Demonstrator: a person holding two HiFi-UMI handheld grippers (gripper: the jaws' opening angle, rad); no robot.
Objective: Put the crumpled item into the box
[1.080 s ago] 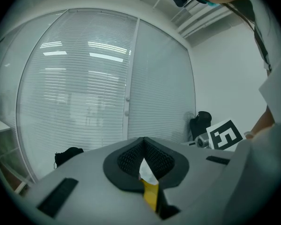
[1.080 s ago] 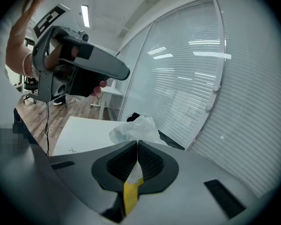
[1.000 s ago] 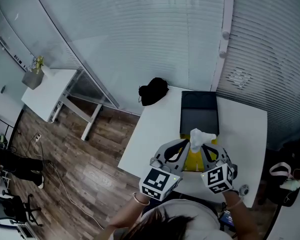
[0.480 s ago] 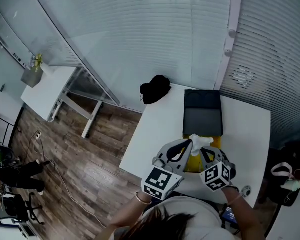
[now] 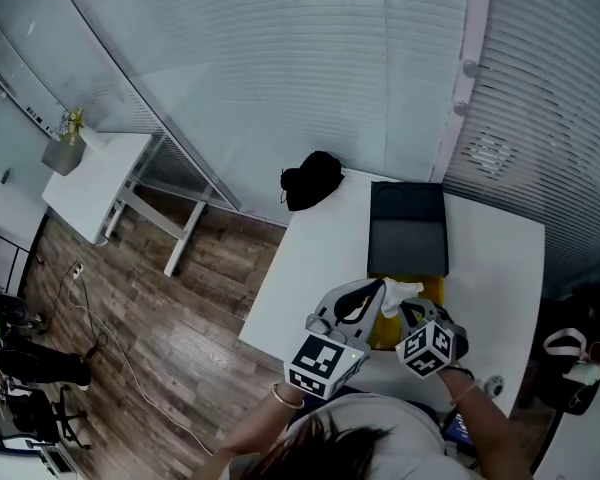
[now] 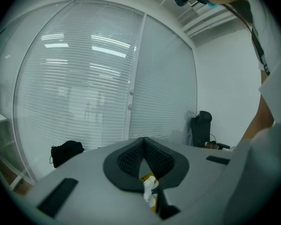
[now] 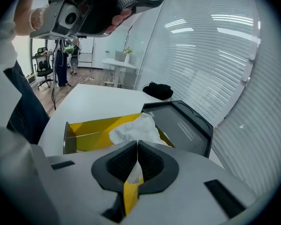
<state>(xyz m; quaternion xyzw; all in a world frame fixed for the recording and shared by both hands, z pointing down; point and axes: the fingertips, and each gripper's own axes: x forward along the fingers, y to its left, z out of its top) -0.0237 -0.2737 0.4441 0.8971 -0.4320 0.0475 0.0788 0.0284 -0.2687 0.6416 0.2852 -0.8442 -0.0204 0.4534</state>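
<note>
Just changed: the crumpled paper (image 5: 398,295) sits lower than a second ago, when it stood tall above the yellow box (image 5: 434,289). Its top now barely clears the rim.
Paper now: partly down in the box, just short of the black lid (image 5: 408,230) lying flat on the white table (image 5: 310,268).
Left gripper (image 5: 379,291): jaws pressed together with nothing pinched at the tips. Paper and yellow card show beneath them.
Right gripper (image 5: 409,310): has crept closer to the box, jaws also closed, paper just beyond the tips.
Meaning: this looks like the pressing-in step, nearly done. One last push down should seat the paper.
Risk: the springy paper may rise again.
</note>
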